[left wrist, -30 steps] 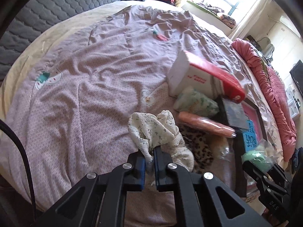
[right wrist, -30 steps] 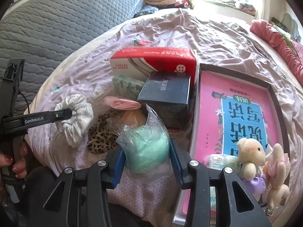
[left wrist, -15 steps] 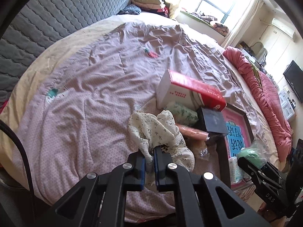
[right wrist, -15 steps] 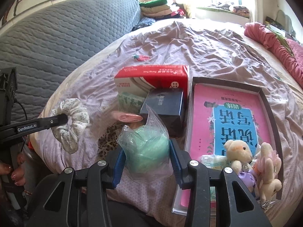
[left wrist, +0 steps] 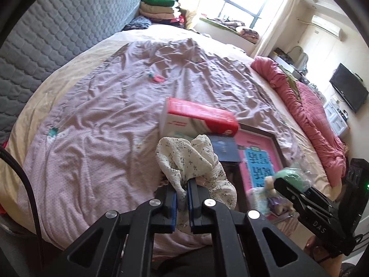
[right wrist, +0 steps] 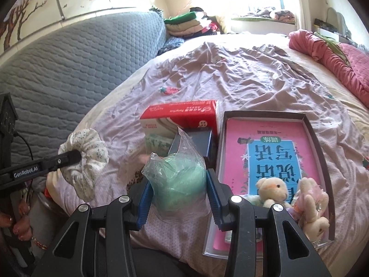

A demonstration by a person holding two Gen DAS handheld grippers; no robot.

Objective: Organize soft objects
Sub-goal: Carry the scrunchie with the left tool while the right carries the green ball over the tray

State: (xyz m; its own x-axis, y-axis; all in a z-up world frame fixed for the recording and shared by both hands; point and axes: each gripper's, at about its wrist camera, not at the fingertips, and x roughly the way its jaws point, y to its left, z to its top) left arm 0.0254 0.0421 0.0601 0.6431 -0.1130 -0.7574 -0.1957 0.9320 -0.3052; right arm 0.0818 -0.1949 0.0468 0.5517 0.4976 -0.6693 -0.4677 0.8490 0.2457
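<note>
The left gripper (left wrist: 182, 195) is pinched nearly closed on 1 fold of the floral scrunchie (left wrist: 193, 161), which hangs above the quilt (left wrist: 96, 115), so the thin fabric could slide out. The right gripper (right wrist: 178, 198), jaws partly open, squeezes the green soft ball in its plastic bag (right wrist: 180, 180) just left of the tray (right wrist: 320, 152); the slick film could let it squirt free.

tissue box (right wrist: 182, 117) left of tray (right wrist: 319, 143), book (right wrist: 265, 152) inside it (plush toys (right wrist: 293, 198) on top), all on bed (right wrist: 242, 69)
</note>
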